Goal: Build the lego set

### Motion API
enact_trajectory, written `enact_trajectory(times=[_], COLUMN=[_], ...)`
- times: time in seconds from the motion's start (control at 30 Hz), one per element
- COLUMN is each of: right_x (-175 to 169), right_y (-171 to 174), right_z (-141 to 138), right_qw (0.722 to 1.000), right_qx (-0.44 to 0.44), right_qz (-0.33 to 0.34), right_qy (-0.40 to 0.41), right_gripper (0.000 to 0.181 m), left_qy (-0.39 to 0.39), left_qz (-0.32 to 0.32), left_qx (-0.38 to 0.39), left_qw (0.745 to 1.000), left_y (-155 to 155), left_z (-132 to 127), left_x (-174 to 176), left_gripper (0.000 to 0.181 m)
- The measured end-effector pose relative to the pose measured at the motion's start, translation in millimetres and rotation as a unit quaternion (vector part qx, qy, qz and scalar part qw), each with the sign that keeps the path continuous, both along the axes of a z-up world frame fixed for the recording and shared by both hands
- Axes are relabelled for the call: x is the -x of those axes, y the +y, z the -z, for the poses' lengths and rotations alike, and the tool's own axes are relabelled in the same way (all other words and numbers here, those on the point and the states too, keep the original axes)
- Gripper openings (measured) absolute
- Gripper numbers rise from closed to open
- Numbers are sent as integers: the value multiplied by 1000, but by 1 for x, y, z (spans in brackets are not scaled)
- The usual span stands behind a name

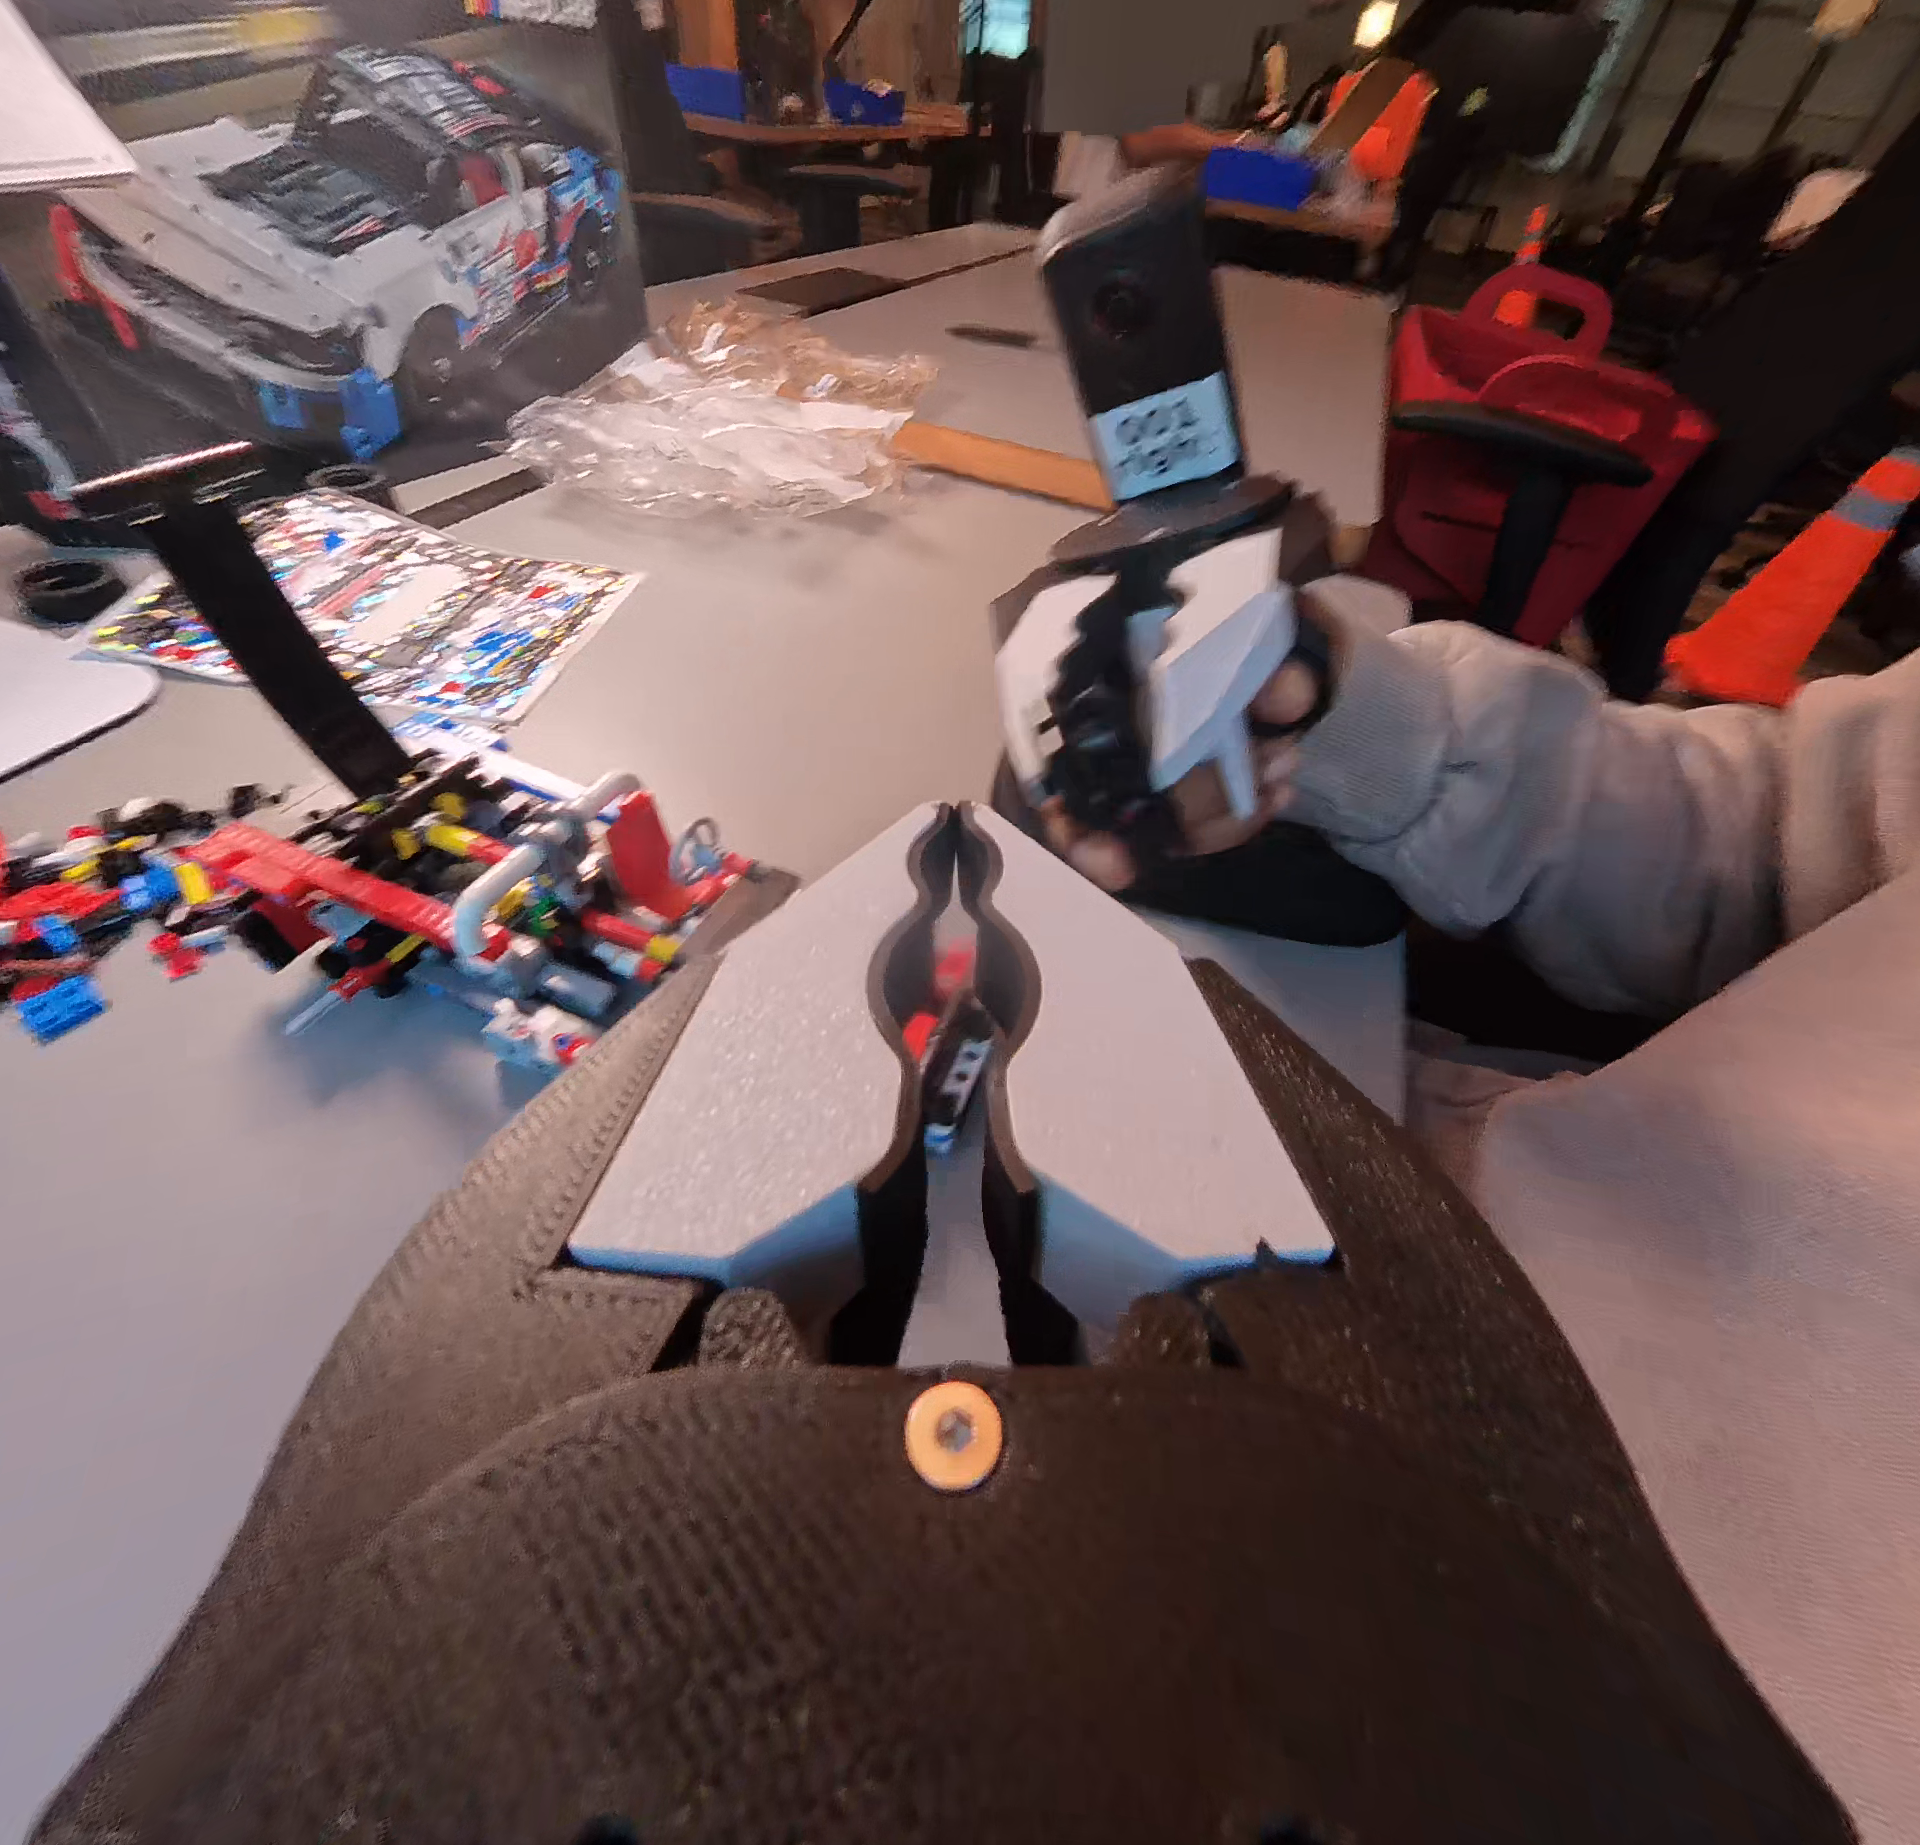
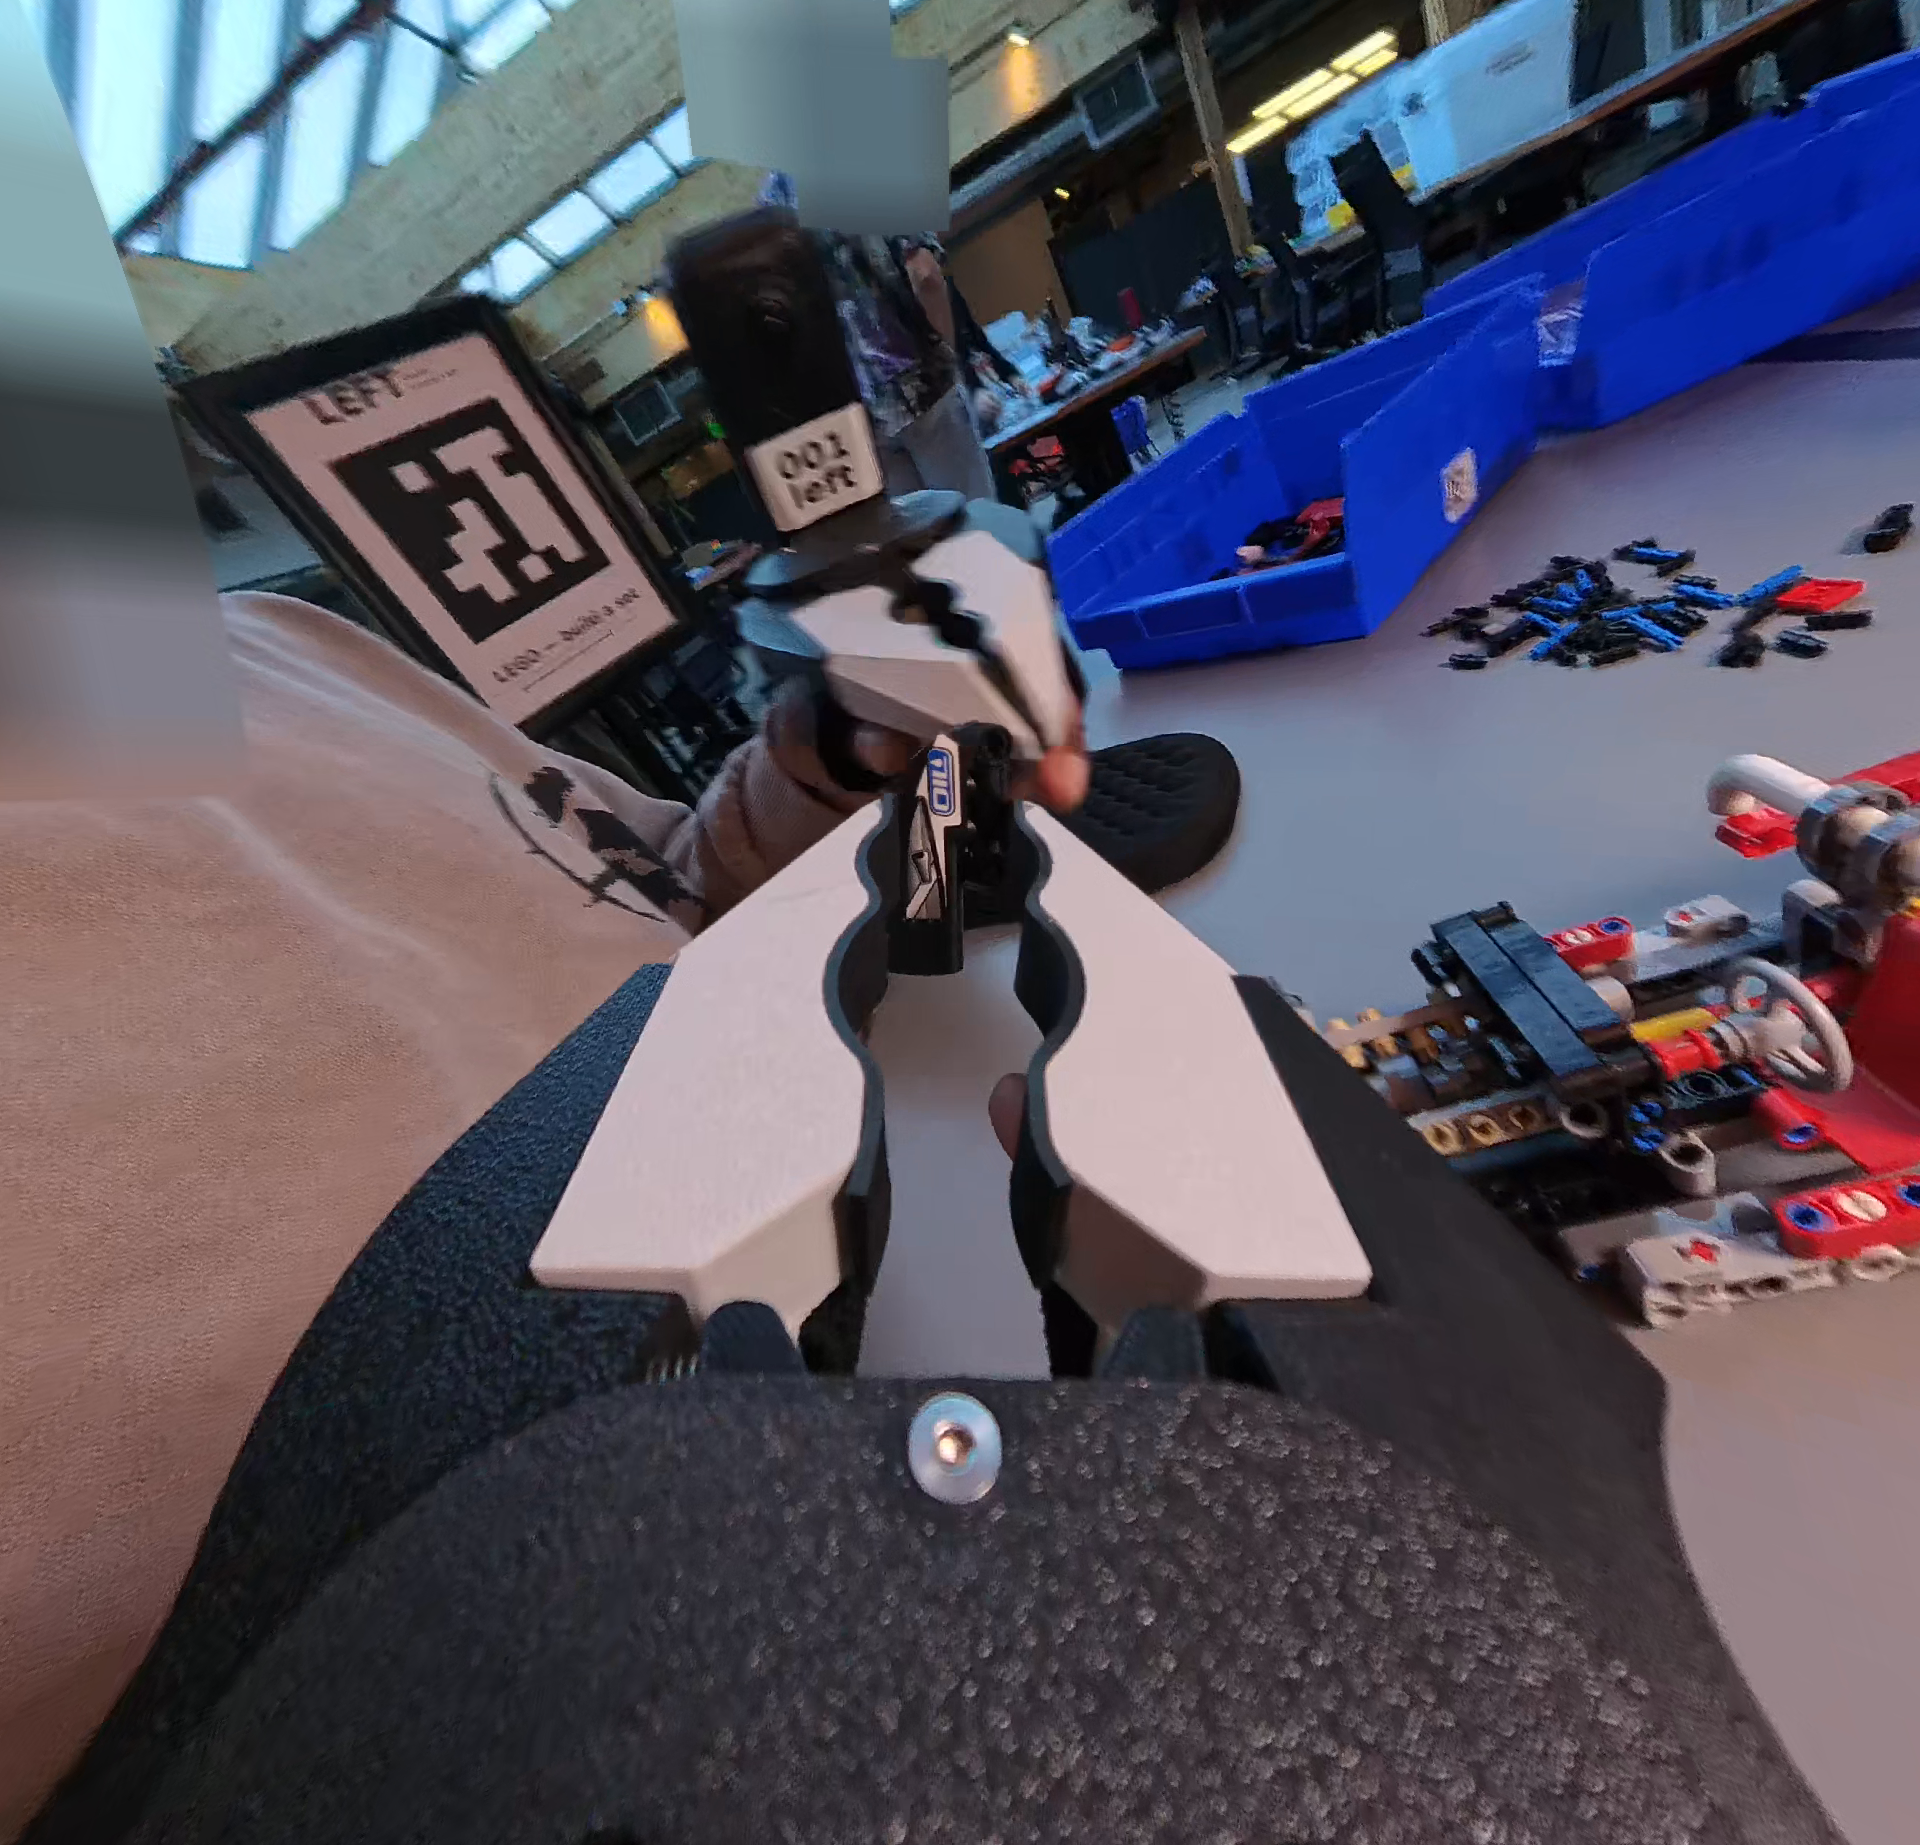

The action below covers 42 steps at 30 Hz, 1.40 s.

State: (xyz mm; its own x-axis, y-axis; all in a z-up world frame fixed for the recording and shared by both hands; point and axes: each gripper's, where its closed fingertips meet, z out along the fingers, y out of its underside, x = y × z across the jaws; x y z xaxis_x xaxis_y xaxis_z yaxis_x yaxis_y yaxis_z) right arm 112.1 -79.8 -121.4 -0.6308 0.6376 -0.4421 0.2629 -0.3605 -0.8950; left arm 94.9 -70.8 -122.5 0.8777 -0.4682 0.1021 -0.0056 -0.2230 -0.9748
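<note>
My right gripper [image 2: 954,819] is shut on a small black lego assembly [image 2: 940,860] with a white and blue sticker, held above the grey table [image 2: 1455,860]. My left gripper [image 1: 954,821] is shut at its tips. A small red and black piece [image 1: 951,1026] shows through the gap behind its pads; I cannot tell whether it is gripped. The left gripper [image 2: 1034,746] shows just beyond the assembly in the right wrist view. The right gripper [image 1: 1081,808] shows close ahead in the left wrist view. The part-built red, black and grey car chassis [image 1: 468,891] [image 2: 1662,1047] lies on the table.
Loose bricks [image 1: 73,922] [image 2: 1642,611] lie scattered on the table. Blue bins [image 2: 1299,507] stand behind them. The set's box [image 1: 312,185], a sticker sheet [image 1: 416,611], a black stand [image 1: 260,632] and plastic bags [image 1: 707,424] are on the far side. A black round pad [image 2: 1164,808] lies under the grippers. My two grippers' fingertips are within a few centimetres of each other.
</note>
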Motion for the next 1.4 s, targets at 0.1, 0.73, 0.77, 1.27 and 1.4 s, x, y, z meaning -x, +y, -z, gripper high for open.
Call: enact_trajectory(times=[0.1, 0.73, 0.77, 1.27, 1.4], right_x=[-3, 2, 3, -10, -13], right_y=[-2, 2, 1, -23, -27], right_z=[-9, -4, -3, -5, -7], right_qw=[1000, 1000, 1000, 998, 997], right_qx=[-6, 4, 4, -14, -13], right_qz=[-1, 13, 11, -48, -60], right_qy=[20, 8, 7, 36, 49], right_gripper=[17, 17, 18, 17, 17], left_qy=[-4, -125, -132, -236, -279], left_qz=[-2, 66, 73, 162, 188], left_qx=[13, -26, -24, 2, 6], left_qw=[1000, 990, 988, 958, 942], left_y=[1, -10, -10, -15, -19], left_z=[7, -22, -22, -19, -21], left_x=[3, -11, -13, -26, -29], left_gripper=[0, 17, 17, 1, 1])
